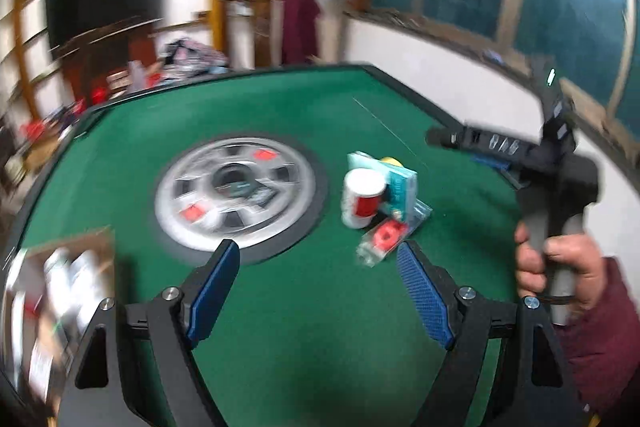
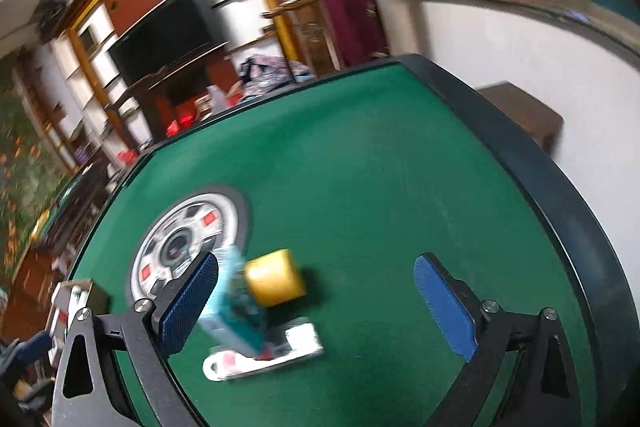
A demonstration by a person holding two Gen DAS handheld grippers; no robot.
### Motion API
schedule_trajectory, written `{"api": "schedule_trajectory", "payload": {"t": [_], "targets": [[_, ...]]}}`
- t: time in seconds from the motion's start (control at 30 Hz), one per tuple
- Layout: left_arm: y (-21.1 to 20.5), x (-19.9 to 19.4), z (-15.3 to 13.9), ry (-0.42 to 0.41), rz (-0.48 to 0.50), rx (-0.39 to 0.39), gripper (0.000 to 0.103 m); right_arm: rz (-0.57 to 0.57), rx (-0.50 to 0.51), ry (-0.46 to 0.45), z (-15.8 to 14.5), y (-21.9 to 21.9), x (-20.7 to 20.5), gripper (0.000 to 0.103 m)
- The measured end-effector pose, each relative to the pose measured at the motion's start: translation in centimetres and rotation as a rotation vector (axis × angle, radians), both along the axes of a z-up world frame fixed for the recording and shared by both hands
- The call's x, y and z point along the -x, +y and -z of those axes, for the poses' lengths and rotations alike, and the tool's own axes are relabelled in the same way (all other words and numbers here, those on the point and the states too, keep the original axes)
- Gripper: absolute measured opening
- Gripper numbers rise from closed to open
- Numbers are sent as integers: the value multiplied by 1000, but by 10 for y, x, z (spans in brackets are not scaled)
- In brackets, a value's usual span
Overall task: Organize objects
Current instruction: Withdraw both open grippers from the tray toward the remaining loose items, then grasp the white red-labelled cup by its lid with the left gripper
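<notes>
A small pile lies on the green table: a white jar with a red label, a teal box, a yellow roll behind them and a clear packet with a red piece. My left gripper hangs open before the pile, nothing between its fingers. In the right wrist view the right gripper is open above the yellow roll, teal box and packet. The box lies close to its left finger. A hand holds the right gripper's handle.
A round silver dial is set into the table's middle. A cardboard box with bottles stands at the near left. The table's black rim runs along the right, a white wall beyond it. Shelves and a dark screen stand behind.
</notes>
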State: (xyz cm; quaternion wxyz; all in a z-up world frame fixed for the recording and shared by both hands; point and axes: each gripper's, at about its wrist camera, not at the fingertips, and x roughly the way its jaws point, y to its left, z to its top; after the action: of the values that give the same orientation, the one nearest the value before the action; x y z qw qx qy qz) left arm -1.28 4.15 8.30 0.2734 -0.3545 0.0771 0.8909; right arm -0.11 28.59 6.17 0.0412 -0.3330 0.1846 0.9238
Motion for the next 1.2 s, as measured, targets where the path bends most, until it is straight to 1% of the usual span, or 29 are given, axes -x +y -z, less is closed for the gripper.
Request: {"api": "schedule_trajectory", "payload": {"t": [0.07,0.1,0.23,0.37,0.43,0.5,0.53,0.57,0.6,0.63,0.67,0.7,0.73,0.9,0.97,1.03,1.13,1.17,1.2], "targets": [[26,19,14,-22,49,47,80,26,46,-2,1,13,-1,100],[36,24,19,-20,69,70,80,32,60,0,-1,19,-4,100],[64,42,33,33,138,174,80,37,108,-10,-1,24,-1,100],[81,57,43,26,195,192,80,42,140,-33,4,28,2,101],[87,62,47,25,214,192,80,43,181,-41,8,34,2,101],[95,65,49,15,244,167,80,50,211,-47,11,37,3,101],[97,66,49,8,253,154,76,54,221,-50,12,40,2,101],[99,67,51,-12,269,136,63,59,224,-53,13,42,2,101],[102,68,53,-31,277,133,55,63,223,-54,13,42,2,101],[104,68,57,-48,273,148,39,65,222,-55,14,43,2,101],[105,69,60,-63,270,159,36,64,222,-56,14,43,2,101],[104,70,59,-61,266,145,34,63,222,-56,14,43,2,101],[103,70,60,-78,261,144,34,61,219,-57,15,42,3,101],[90,63,57,-97,217,109,34,24,200,-64,18,36,3,101],[77,56,48,-104,198,64,34,-2,195,-64,18,32,5,101],[64,50,38,-110,180,28,34,-35,225,-59,21,30,7,101],[42,33,20,-94,149,-10,34,-88,295,-53,27,28,11,101],[37,29,16,-89,143,-17,34,-116,327,-53,29,27,13,101],[29,24,10,-83,135,-26,34,-187,389,-55,31,23,15,101]]}}
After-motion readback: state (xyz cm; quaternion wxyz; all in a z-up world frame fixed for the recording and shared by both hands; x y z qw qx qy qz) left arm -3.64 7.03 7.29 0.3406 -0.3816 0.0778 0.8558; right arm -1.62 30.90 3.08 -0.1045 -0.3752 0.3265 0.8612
